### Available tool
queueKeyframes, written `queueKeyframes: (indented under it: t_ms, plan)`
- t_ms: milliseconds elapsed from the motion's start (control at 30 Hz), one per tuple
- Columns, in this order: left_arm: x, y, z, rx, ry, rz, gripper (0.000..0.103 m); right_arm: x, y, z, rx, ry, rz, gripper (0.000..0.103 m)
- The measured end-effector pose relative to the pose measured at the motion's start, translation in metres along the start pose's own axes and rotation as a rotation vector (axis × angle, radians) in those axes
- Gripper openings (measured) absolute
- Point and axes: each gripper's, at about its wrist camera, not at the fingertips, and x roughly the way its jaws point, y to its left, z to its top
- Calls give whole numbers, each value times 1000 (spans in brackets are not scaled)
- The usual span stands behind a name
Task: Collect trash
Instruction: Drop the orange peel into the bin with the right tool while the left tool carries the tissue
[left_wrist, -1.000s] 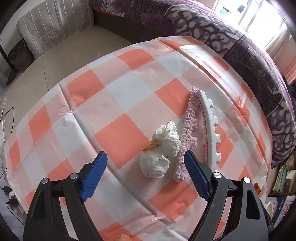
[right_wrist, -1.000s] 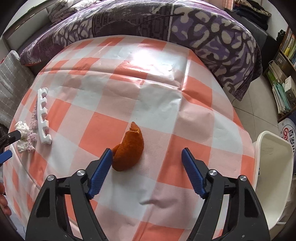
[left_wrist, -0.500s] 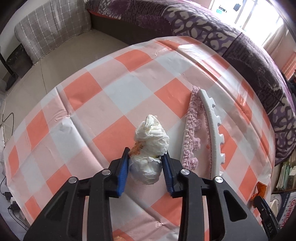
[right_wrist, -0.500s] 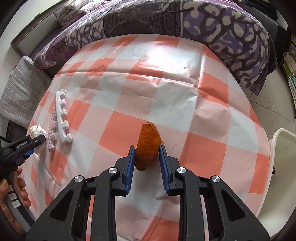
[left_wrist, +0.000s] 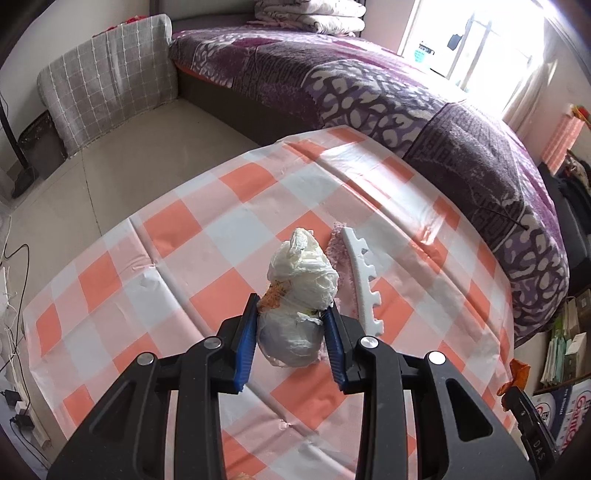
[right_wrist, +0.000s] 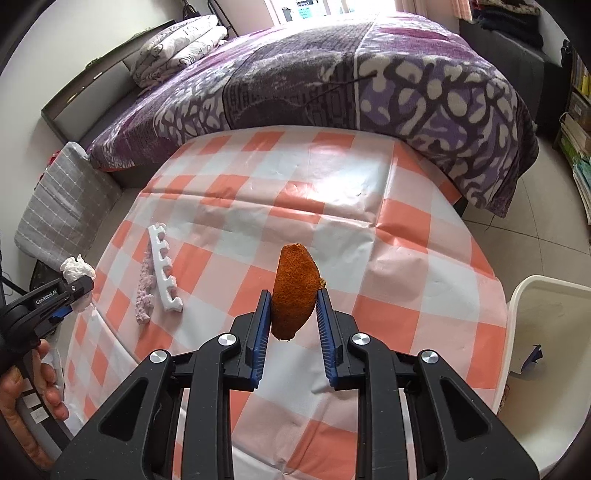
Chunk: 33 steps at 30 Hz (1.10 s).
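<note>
Left gripper (left_wrist: 291, 328) is clamped on a crumpled white tissue wad (left_wrist: 301, 291) with an orange stain on its left side — wad pinched low between the blue pads (left_wrist: 245, 347), most of it sticking out past the tips, held above the table. In the right wrist view the same wad (right_wrist: 77, 267) shows at the far left edge, in the left gripper (right_wrist: 75, 291) held by the person's hand (right_wrist: 33, 387).

Right gripper (right_wrist: 293, 317) is closed on an orange peel piece (right_wrist: 294, 291), standing upright between the pads and clear of the checked tablecloth (right_wrist: 388, 229).

On the tablecloth: a white notched foam strip (left_wrist: 360, 278) with a pink fuzzy strip (left_wrist: 334, 245) lying right beside it, both just past the tissue wad in the left view.

White bin (right_wrist: 546, 354) sits at the table's right edge, near the right gripper. Purple patterned bed (right_wrist: 369, 81) runs behind the table; grey checked cushion (left_wrist: 107, 92) on the floor side.
</note>
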Motion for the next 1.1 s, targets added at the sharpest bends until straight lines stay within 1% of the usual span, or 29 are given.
queueKeyframes:
  t_ms: [200,667,1100]
  plan:
    - [-18,-17,-6,32,-42,-12,34,-18,-2,0,-26,-50,-20,24]
    - [-31,-54,-24,90,-50,-48,34,-43,-15,-1,-28,-104,-51,24]
    - [-42,-89,-41,151,-49,-86,34,-64,-45,-2,8,-130,-90,24]
